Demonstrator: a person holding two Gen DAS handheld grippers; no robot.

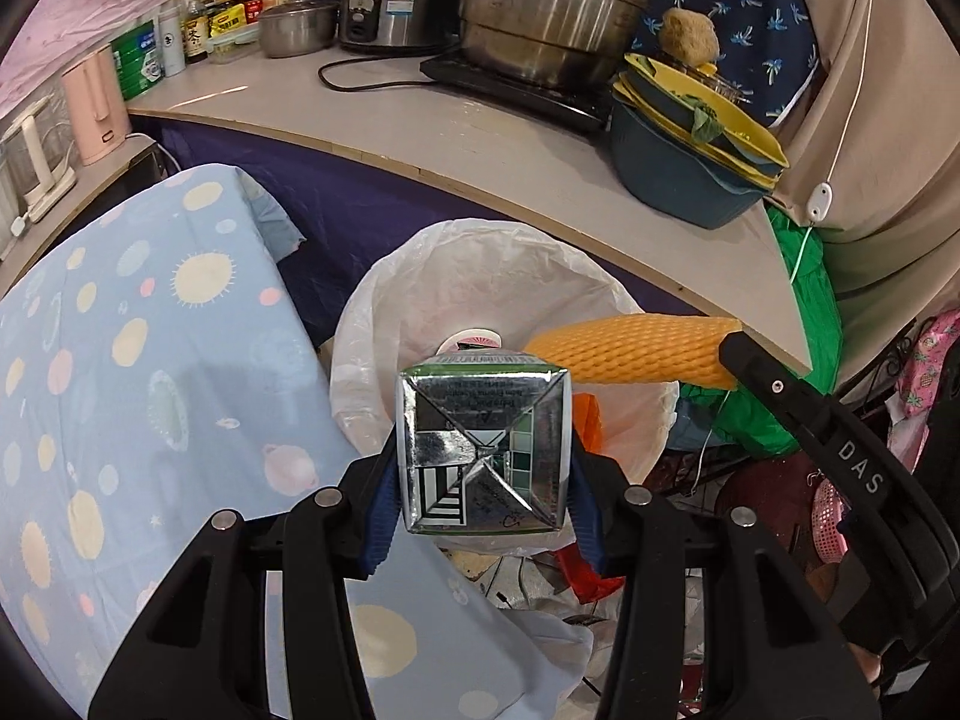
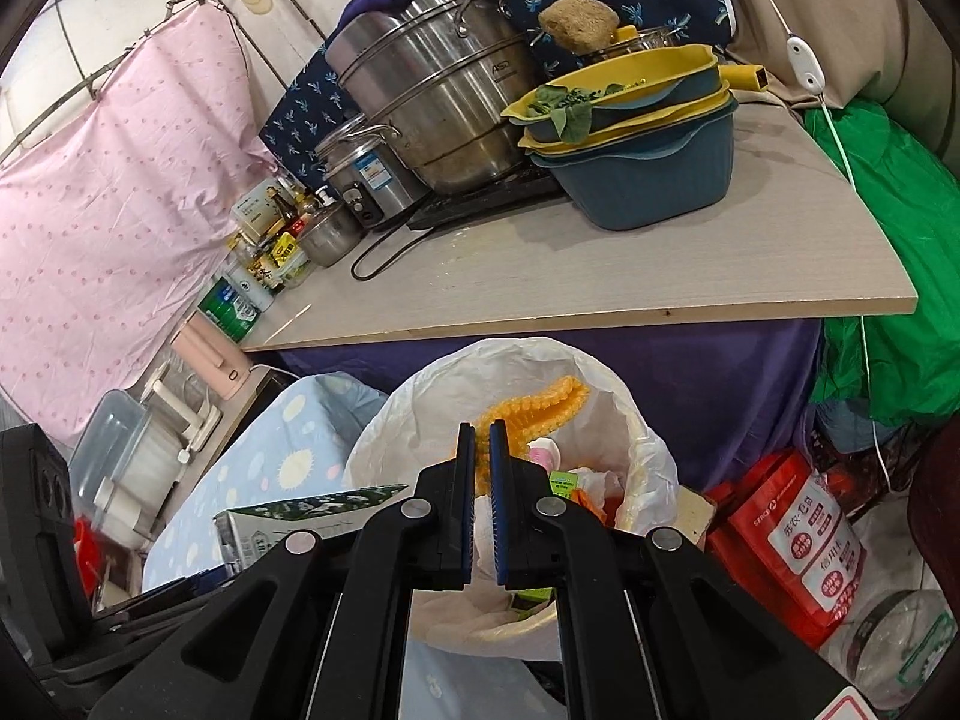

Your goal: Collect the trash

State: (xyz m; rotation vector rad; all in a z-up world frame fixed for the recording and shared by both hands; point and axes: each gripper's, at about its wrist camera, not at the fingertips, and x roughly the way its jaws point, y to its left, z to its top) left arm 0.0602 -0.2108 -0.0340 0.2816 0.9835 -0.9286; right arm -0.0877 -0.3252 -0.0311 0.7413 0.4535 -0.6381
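My left gripper (image 1: 483,456) is shut on a green and silver drink carton (image 1: 485,450), held bottom-first over the near rim of a bin lined with a white plastic bag (image 1: 420,276). The carton also shows low left in the right wrist view (image 2: 300,519). My right gripper (image 2: 482,450) is shut on an orange foam fruit net (image 2: 534,405) and holds it over the same white bag (image 2: 408,414). The net (image 1: 636,354) and the right gripper's arm (image 1: 840,450) show in the left wrist view. Small wrappers lie inside the bag.
A grey tabletop (image 1: 480,144) behind the bin holds steel pots (image 1: 540,6), stacked blue and yellow basins (image 1: 684,174) and bottles. A blue patterned cloth (image 1: 150,360) lies to the left. A red bag (image 2: 798,540) and green cloth (image 2: 888,228) are to the right.
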